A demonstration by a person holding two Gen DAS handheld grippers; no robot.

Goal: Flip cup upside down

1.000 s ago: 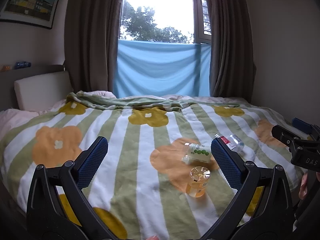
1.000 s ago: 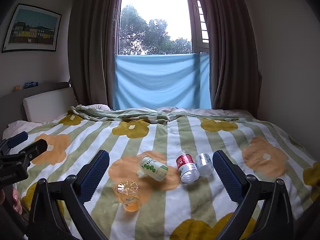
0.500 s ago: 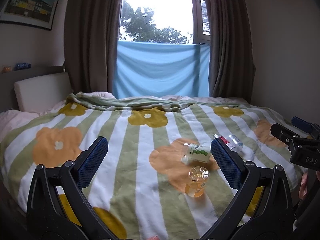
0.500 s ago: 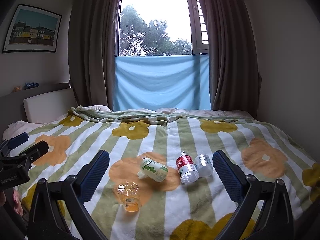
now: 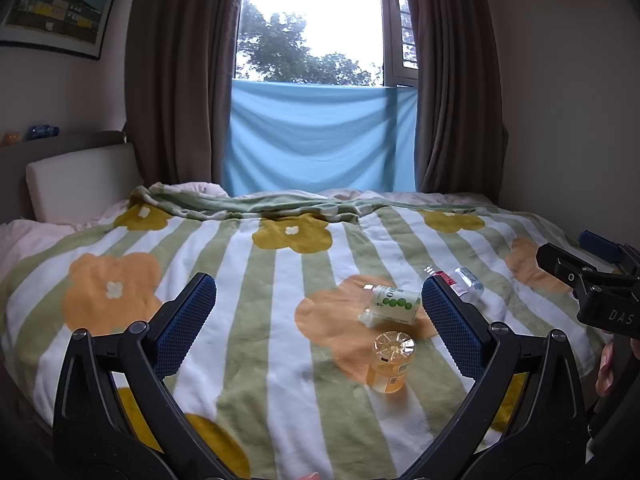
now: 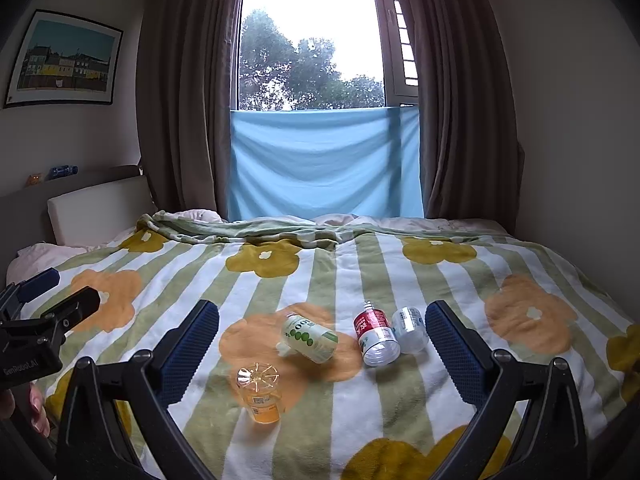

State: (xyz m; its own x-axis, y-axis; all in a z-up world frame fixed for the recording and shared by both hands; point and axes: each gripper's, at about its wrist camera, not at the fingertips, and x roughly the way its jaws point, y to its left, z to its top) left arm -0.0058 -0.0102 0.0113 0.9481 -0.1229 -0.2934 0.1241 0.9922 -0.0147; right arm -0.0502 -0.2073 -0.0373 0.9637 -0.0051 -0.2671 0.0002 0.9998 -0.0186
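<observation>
A clear orange-tinted cup [image 5: 391,362] stands on the flowered blanket with its ribbed base facing up; it also shows in the right wrist view [image 6: 259,392]. My left gripper [image 5: 316,326] is open and empty, held above the near part of the bed, the cup just inside its right finger. My right gripper [image 6: 322,346] is open and empty, the cup near its left finger. Each gripper shows at the edge of the other's view.
Three bottles lie on their sides beyond the cup: a green-dotted one [image 6: 310,338], a red-labelled one [image 6: 374,338] and a clear one [image 6: 410,328]. The blanket [image 5: 256,320] covers the bed. A headboard stands left, window and curtains behind, a wall right.
</observation>
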